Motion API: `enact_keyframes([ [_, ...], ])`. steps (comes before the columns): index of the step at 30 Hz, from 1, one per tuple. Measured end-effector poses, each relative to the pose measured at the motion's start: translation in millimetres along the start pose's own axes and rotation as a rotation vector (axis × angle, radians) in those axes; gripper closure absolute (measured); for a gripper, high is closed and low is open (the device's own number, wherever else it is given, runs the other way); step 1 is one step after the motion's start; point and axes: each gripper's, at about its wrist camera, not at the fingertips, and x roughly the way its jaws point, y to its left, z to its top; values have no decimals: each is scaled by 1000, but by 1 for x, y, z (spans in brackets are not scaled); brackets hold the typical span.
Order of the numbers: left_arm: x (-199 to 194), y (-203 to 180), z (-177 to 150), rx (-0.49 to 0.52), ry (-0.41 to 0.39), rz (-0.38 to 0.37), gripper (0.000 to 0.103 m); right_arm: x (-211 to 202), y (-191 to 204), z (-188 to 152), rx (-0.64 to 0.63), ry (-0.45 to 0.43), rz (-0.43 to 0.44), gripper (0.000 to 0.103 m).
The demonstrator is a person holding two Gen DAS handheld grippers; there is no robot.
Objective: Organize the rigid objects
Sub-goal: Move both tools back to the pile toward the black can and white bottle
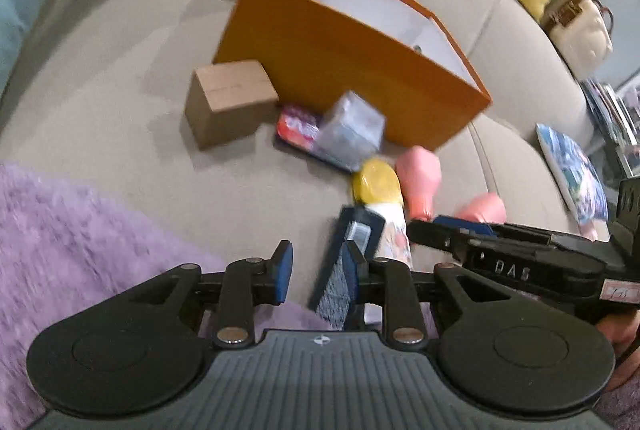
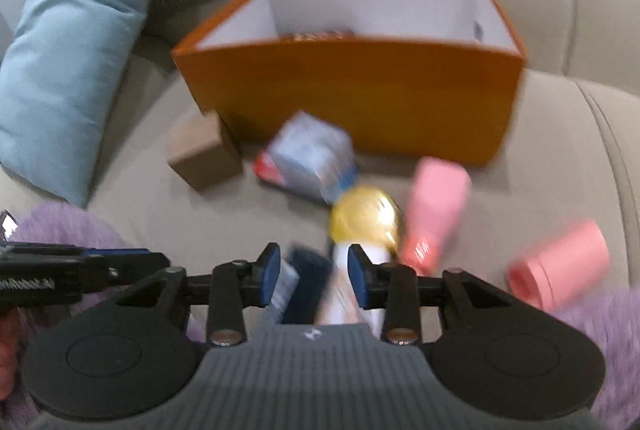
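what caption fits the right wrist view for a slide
Open right gripper nears yellow-capped white bottle before open orange cardboard box on beige sofa.

Bare sofa seat point(image 1: 120, 77) lies left of the cardboard block point(image 1: 230, 101); clutter crowds the orange box point(image 1: 340, 69) front.

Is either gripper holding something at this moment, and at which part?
Nothing is held. The left gripper and the right gripper are both open above the dark blue box and the yellow-capped bottle.

A beige sofa point(image 1: 120, 77) holds an orange box point(image 1: 340, 69), cardboard box point(image 1: 228, 101) and pink bottles point(image 1: 420, 177) beyond the tongs.
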Motion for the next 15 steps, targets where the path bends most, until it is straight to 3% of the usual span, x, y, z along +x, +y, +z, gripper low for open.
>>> enact_keyframes([
  [3,5,-9,-2,24,13,-26,73,-2,-9,-17,17,13,-22,56],
  [7,23,-20,-1,57,63,-30,73,2,-25,-34,54,43,-50,56],
  [15,63,-28,-2,79,140,-1,62,9,-44,-36,160,63,13,59],
])
